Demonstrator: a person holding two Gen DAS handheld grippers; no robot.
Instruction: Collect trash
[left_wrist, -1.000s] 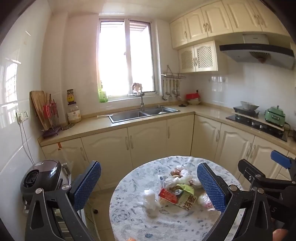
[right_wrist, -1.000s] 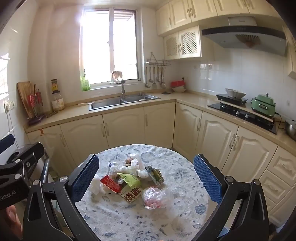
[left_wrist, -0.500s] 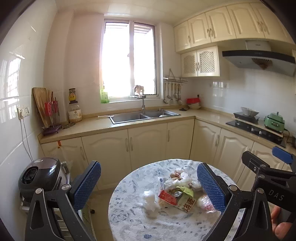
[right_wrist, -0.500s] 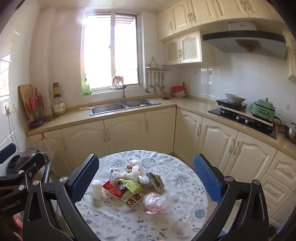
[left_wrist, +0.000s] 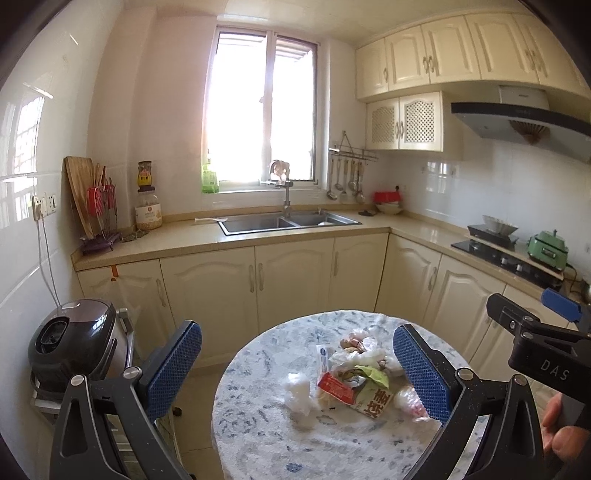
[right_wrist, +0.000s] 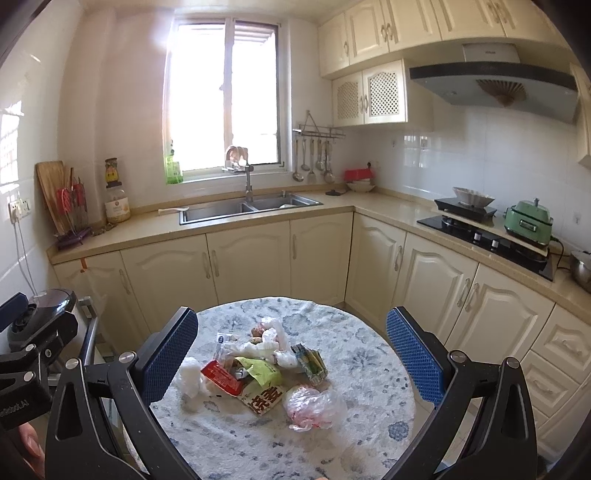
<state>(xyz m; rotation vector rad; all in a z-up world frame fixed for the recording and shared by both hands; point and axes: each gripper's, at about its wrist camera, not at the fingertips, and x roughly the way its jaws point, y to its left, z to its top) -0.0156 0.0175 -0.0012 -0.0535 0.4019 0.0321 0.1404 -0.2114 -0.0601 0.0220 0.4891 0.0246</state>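
A heap of trash (left_wrist: 356, 376) (right_wrist: 258, 369) lies on a small round table (left_wrist: 258, 435) (right_wrist: 369, 435) with a blue-patterned cloth. It holds a red and white snack packet (right_wrist: 236, 384), a green wrapper (right_wrist: 260, 371), a crumpled white tissue (left_wrist: 299, 393) (right_wrist: 190, 376), a clear plastic bag with pink inside (right_wrist: 312, 408), a small striped packet (right_wrist: 310, 362) and white bags with peanut shells (right_wrist: 267, 334). My left gripper (left_wrist: 297, 363) and right gripper (right_wrist: 291, 354) both hover open above the table, short of the heap, with nothing between the fingers.
Cream kitchen cabinets run behind and to the right, with a steel sink (left_wrist: 284, 221), a hob (right_wrist: 484, 229) and a green pot (right_wrist: 528, 221). A dark rice cooker (left_wrist: 74, 336) stands on a rack left of the table. A person's hand (left_wrist: 561, 432) holds the other gripper.
Both grippers have drawn back and risen a little, so the table and trash look smaller and lower in view. Both stay open. The trash has not moved.
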